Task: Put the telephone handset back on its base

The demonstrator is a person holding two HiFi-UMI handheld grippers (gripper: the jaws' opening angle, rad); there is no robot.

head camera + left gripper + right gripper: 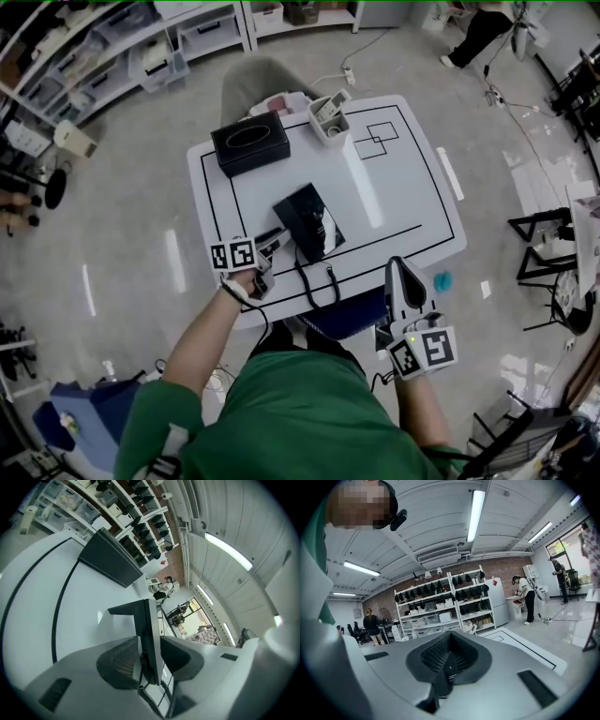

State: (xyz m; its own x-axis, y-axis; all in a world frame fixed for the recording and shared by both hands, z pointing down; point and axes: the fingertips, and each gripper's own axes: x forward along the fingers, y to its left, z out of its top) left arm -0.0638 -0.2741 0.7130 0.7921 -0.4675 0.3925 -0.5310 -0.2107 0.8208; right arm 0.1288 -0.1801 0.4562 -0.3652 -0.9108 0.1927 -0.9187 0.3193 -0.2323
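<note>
The black telephone base (307, 217) lies in the middle of the white table (412, 197). Its coiled cord (319, 281) loops toward the table's front edge. My left gripper (266, 249) is at the base's left side, shut on the black handset (276, 236). In the left gripper view the handset (146, 625) stands as a narrow black slab pinched between both pads, with the cord (152, 700) trailing below my left gripper (149, 654). My right gripper (401, 277) hangs off the table's front right corner, shut and empty. In its own view my right gripper (449, 660) shows its pads together.
A black tissue box (249, 142) sits at the table's far left, also seen in the left gripper view (110, 559). A white container (328, 117) with small items stands at the far edge. Shelves (112, 56) with bins line the room behind. A person (478, 33) stands far off.
</note>
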